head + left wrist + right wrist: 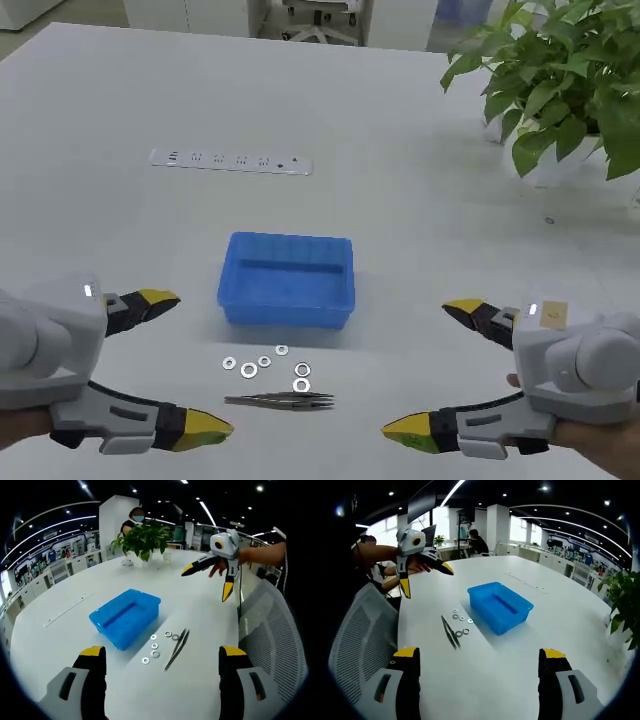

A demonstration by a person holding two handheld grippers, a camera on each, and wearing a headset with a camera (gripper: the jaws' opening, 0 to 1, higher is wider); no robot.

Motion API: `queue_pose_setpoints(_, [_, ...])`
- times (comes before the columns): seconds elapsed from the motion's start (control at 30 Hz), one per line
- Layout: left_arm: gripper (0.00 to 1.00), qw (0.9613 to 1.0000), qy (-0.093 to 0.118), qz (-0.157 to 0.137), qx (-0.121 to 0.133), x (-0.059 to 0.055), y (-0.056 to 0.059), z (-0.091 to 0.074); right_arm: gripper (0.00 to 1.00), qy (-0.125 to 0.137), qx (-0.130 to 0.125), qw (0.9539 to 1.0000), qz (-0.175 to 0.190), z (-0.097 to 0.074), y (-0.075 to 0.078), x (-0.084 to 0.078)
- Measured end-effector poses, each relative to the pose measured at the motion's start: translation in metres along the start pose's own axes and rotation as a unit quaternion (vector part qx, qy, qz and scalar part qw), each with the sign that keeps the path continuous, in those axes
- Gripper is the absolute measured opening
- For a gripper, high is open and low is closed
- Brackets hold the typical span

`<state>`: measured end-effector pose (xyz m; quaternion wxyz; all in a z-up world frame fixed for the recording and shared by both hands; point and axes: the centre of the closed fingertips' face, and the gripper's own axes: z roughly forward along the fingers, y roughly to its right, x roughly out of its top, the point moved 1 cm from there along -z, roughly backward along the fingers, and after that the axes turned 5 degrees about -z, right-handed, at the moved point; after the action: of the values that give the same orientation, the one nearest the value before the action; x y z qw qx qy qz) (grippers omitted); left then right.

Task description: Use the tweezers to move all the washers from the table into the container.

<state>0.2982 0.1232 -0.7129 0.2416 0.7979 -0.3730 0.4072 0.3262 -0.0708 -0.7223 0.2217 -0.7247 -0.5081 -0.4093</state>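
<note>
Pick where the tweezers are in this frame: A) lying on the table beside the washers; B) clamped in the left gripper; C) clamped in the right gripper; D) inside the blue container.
A: the tweezers lie flat on the table beside the washers, outside the blue container; the left gripper and right gripper are open and empty.

Blue container (288, 308); silver washers (264, 361); white table (400, 150); green plant (560, 70).
</note>
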Motion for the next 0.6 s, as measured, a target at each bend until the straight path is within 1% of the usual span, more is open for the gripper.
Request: queue_pose_setpoints(0.6, [0.99, 1.0, 0.003, 0.0, 0.002, 0.0021, -0.0012, -0.0005, 0.99, 0.003, 0.0, 1.0, -0.002, 0.0002, 0.0007, 0.0019])
